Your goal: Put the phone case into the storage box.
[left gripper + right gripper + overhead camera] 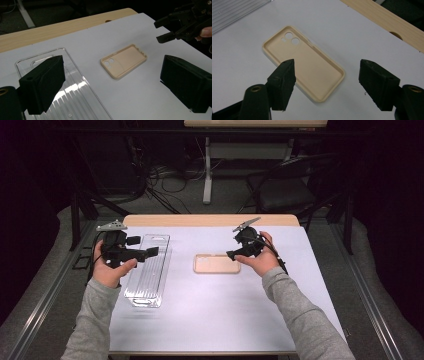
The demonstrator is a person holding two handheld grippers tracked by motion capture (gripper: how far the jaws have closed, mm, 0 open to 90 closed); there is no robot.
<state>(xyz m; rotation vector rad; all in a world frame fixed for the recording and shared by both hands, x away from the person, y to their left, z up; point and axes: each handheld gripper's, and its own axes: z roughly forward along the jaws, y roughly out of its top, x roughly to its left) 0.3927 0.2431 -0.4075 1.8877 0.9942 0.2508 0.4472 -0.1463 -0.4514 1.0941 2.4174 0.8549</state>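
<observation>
**Phone case being approached by the right gripper, tray being waited over by the left**

While the high view is being read first, the beige phone case point(216, 263) is being seen lying flat, hollow side up, on the white table top point(225, 310), near the middle and a little toward the person's right. The right gripper point(234, 254) is being held just beside the case's right end, its jaws parted with nothing between them; that placing is being judged as a lining-up for a pinch on the case's end wall. The left gripper point(152, 252) is being held over the clear plastic tray point(147, 280), well apart from the case, probably so that the tray can be steadied or taken up next.

As the left gripper view is being taken, its jaws are being seen standing wide open and empty, the tray point(75, 95) lying beneath the left one and the case point(123, 61) lying farther off between them. The other gripper point(165, 31) is being seen coming in at the upper right.

As the right gripper view is being taken, the jaws are being seen spread but empty above the near end of the case point(304, 62), whose camera cut-outs are pointing away

No brand, label or writing is being made out on the case, the tray or the table
</observation>
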